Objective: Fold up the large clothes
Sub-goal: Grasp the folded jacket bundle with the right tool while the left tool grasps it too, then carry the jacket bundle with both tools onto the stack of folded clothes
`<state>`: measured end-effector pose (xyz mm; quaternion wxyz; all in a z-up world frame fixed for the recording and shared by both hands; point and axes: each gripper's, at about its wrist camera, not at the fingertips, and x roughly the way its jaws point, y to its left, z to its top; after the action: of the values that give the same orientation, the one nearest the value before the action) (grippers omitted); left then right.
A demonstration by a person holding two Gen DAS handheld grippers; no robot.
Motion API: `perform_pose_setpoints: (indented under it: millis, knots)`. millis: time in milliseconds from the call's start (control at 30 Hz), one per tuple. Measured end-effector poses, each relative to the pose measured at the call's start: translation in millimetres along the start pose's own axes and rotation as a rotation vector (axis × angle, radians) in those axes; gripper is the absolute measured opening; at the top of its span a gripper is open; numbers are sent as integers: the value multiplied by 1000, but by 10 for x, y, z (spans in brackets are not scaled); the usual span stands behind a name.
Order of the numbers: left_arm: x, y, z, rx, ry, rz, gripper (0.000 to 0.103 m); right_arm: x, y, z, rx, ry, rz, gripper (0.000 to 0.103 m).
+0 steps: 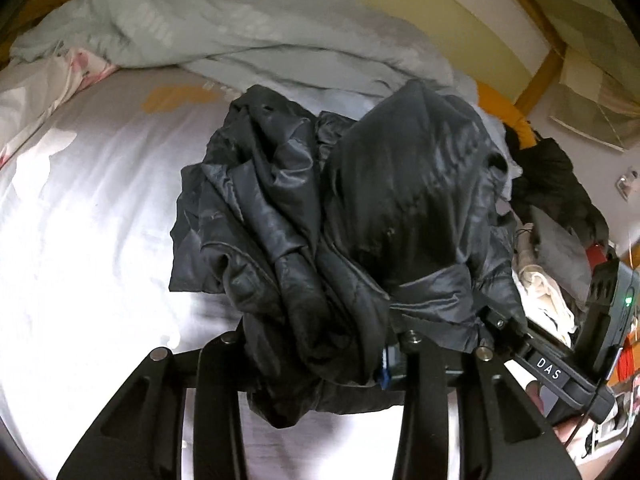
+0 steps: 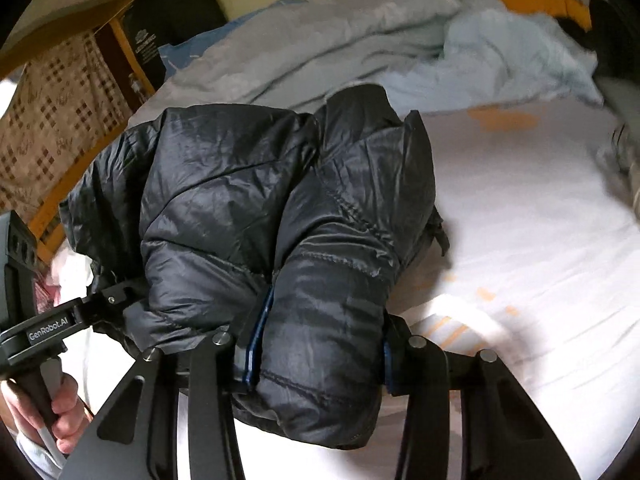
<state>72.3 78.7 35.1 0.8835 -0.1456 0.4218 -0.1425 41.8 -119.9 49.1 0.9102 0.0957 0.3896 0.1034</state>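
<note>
We see a black puffer jacket (image 2: 256,216) bunched over the white bed sheet (image 2: 520,240), near a pale blue duvet (image 2: 320,52). Right gripper (image 2: 318,356): jaws pinching a thick quilted fold, blue pads pressed on both sides. Left gripper (image 1: 320,364): jaws closed on a crumpled hanging wad of the jacket (image 1: 340,208). A hand (image 2: 66,412) grips the left tool's handle.

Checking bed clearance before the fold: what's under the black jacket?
Around the black jacket, white sheet shows; behind it, a rumpled pale blue duvet. Directly beneath is covered. Both grippers, left gripper and right gripper, clamp it.
</note>
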Motion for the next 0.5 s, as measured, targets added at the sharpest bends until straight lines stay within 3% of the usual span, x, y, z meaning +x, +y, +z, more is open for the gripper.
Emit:
perform_pose_setpoints:
  millis: [100,233,367,500]
  knots:
    - [-65,-49,90,-19,-4,-23,38,-196,18,76,-34,-33,-9,47]
    - [-239,-308,188,32,-62,-30,38,-489,-86,178,-48,-68,-5,47]
    - [-343,-728,270,88,-108,-55,38,-849,-267,412,-77,-118,-29,46]
    - [-309,-1354,366,185,-154,-104,38,-1348,-604,670,-130,-206,-108,46]
